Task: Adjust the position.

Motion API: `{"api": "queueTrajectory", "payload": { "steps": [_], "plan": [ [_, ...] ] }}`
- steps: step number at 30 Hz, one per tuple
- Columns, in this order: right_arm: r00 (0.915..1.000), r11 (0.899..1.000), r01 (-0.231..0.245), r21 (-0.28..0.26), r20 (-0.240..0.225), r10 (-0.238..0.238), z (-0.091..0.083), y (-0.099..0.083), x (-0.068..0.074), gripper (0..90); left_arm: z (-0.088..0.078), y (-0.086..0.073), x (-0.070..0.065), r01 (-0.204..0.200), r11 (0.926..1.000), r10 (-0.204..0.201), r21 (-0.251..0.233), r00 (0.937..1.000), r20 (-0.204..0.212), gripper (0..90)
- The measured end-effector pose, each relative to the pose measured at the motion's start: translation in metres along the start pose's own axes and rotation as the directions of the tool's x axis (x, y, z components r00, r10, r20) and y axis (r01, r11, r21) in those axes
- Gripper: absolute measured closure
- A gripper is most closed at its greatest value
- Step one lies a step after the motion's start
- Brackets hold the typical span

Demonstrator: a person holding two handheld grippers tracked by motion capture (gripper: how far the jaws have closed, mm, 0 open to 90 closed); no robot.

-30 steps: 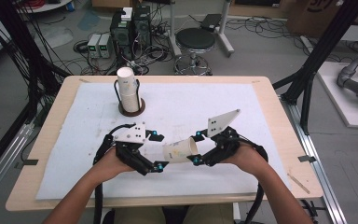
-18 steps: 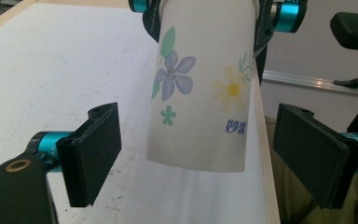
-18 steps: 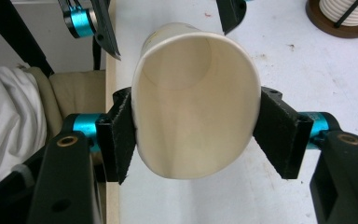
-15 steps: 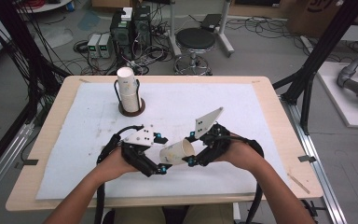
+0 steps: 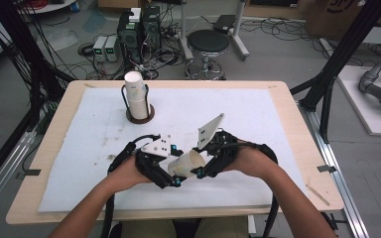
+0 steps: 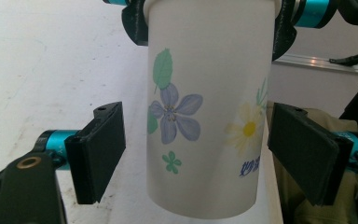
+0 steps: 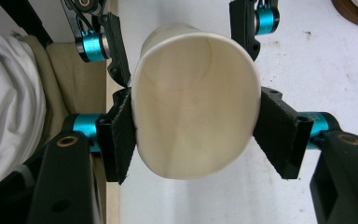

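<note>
Paper cup held above the table's near edge, squeezed oval in the right gripper (firm grip). Left gripper jaws, just closing, straddle its base without contact, likely for a handover.

A wooden table carries a white mat and cup holder.

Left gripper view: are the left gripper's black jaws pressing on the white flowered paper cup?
No; the white flowered paper cup stands between the jaws with a gap on each side.
</note>
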State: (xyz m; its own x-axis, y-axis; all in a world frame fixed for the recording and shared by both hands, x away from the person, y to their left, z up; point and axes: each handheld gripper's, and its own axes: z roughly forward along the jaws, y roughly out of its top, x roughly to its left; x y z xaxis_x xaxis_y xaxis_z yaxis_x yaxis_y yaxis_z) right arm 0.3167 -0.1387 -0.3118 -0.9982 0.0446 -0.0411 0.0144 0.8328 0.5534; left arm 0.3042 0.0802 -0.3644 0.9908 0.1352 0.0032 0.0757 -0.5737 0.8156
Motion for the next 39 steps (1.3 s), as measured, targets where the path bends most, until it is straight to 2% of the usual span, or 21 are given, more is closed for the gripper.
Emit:
{"api": "queueTrajectory", "payload": {
  "steps": [5, 10, 15, 22, 28, 30, 33, 35, 37, 39],
  "plan": [
    [0.9998, 0.999, 0.019, 0.025, -0.007, -0.019, 0.004, 0.003, 0.000, 35.3, 0.004, 0.000, -0.001, -0.005, 0.9999, 0.005, 0.015, 0.9999, 0.014, 23.6],
    [0.9998, 0.997, 0.010, 0.072, -0.017, -0.009, 0.008, 0.004, 0.002, 35.3, 0.008, 0.001, -0.001, -0.012, 0.9996, 0.011, 0.027, 0.9994, 0.033, 28.9],
    [0.9996, 0.996, 0.015, 0.092, -0.026, -0.013, 0.011, 0.006, 0.003, 35.4, 0.011, 0.001, -0.002, -0.022, 0.9988, 0.020, 0.044, 0.9986, 0.050, 35.7],
    [0.9994, 0.994, 0.024, 0.110, -0.028, -0.021, 0.013, 0.009, 0.004, 35.8, 0.013, -0.001, -0.001, -0.014, 0.9987, 0.011, 0.049, 0.9982, 0.059, 36.5],
    [0.9993, 0.994, 0.019, 0.112, -0.033, -0.016, 0.015, 0.009, 0.004, 35.4, 0.014, -0.005, -0.001, -0.003, 0.9994, 0.001, 0.035, 0.9981, 0.061, 37.2],
    [0.9995, 0.995, 0.009, 0.098, -0.030, -0.006, 0.015, 0.009, 0.003, 32.6, 0.012, -0.006, 0.000, 0.006, 0.9997, -0.008, 0.022, 0.9984, 0.056, 36.8],
    [0.9998, 1.000, -0.008, 0.027, -0.015, 0.008, 0.014, 0.007, 0.001, 28.7, 0.010, -0.009, 0.002, 0.023, 0.9997, -0.023, 0.004, 0.9989, 0.040, 35.8],
    [0.9994, 0.999, -0.034, -0.011, 0.004, 0.035, 0.010, 0.005, 0.000, 25.6, 0.007, -0.013, 0.003, 0.041, 0.9991, -0.040, -0.013, 0.9987, 0.032, 35.5],
    [0.9977, 0.995, -0.063, -0.077, 0.018, 0.065, 0.005, 0.001, -0.001, 24.2, 0.004, -0.019, 0.004, 0.065, 0.9972, -0.064, -0.036, 0.9978, 0.017, 35.2],
    [0.9952, 0.985, -0.090, -0.150, 0.026, 0.095, -0.002, -0.005, -0.002, 23.7, 0.001, -0.026, 0.005, 0.097, 0.9928, -0.096, -0.071, 0.9953, 0.006, 34.9]
  ]
}}
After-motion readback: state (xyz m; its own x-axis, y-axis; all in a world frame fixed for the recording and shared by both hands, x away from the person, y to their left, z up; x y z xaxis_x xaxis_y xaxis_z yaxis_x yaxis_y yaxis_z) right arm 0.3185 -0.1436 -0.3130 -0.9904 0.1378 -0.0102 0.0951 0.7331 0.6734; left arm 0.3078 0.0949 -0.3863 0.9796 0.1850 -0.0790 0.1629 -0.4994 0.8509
